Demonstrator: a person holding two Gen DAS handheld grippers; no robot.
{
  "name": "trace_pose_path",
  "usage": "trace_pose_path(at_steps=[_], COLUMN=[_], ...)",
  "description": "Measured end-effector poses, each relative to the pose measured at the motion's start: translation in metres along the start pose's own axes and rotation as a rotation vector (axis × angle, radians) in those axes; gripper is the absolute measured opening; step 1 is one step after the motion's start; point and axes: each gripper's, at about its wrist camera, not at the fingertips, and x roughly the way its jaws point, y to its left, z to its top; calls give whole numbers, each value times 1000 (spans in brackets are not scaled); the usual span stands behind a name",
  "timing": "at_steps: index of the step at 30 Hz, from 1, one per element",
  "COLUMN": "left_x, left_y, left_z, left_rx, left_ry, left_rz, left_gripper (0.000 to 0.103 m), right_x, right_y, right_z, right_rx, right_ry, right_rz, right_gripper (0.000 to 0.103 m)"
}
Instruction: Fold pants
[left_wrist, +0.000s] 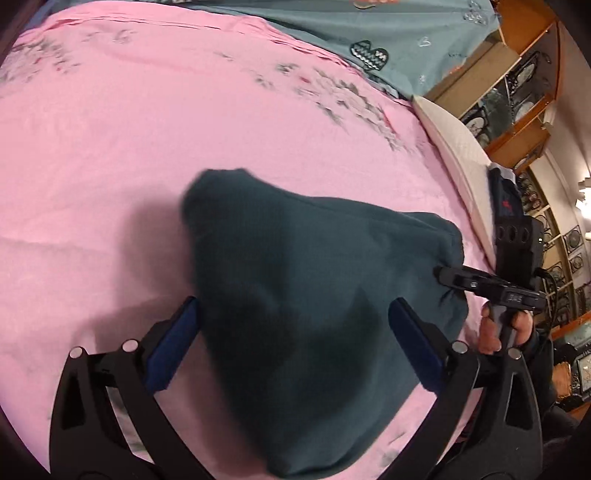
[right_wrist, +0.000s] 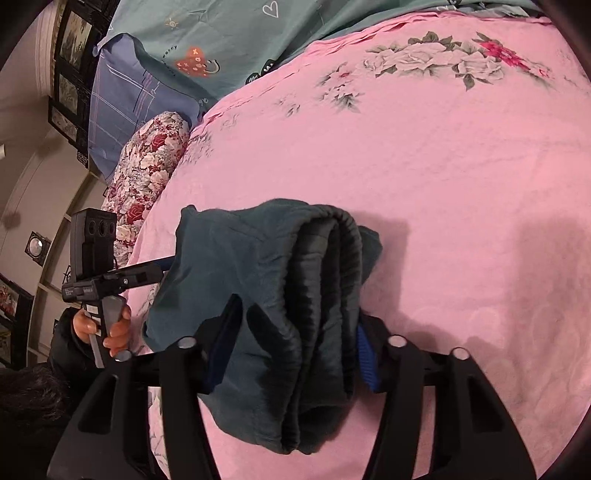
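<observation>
Dark teal pants (left_wrist: 314, 295) lie folded in a thick bundle on a pink bedsheet (left_wrist: 147, 147). In the left wrist view my left gripper (left_wrist: 295, 314) stands wide open, one finger on each side of the bundle. The right gripper (left_wrist: 448, 275) reaches in from the right, its tips at the bundle's edge. In the right wrist view the right gripper (right_wrist: 295, 328) has its fingers on either side of the stacked waistband layers of the pants (right_wrist: 280, 295), closed on them. The left gripper (right_wrist: 166, 264) shows there at the left, at the cloth's edge.
The pink sheet (right_wrist: 443, 184) has a rose print at the far side. A teal patterned quilt (left_wrist: 369, 29), a white pillow (left_wrist: 461, 155), a floral pillow (right_wrist: 147, 166) and a blue checked pillow (right_wrist: 122, 96) lie along the edges. Shelves with framed pictures (left_wrist: 524, 92) stand beyond.
</observation>
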Motion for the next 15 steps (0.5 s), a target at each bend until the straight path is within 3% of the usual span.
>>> trace_pose_path(at_steps=[2, 3, 5, 7, 15], left_x=[2, 2, 3, 3, -15], left_y=[-4, -6, -15, -17, -25], left_z=[2, 2, 1, -2, -5], left_rx=[2, 12, 52, 67, 99], left_ry=[0, 3, 12, 4, -49], left_rz=[-15, -36, -12, 53, 70], left_gripper=[99, 92, 46, 31, 23], right_x=[1, 1, 0, -2, -21], right_y=[-6, -5, -1, 4, 36], right_z=[0, 0, -1, -1, -6], right_rx=[20, 20, -4, -30, -102], right_ry=[10, 12, 6, -6, -75], right_rz=[15, 18, 5, -22, -35], right_gripper=[31, 30, 28, 27, 23])
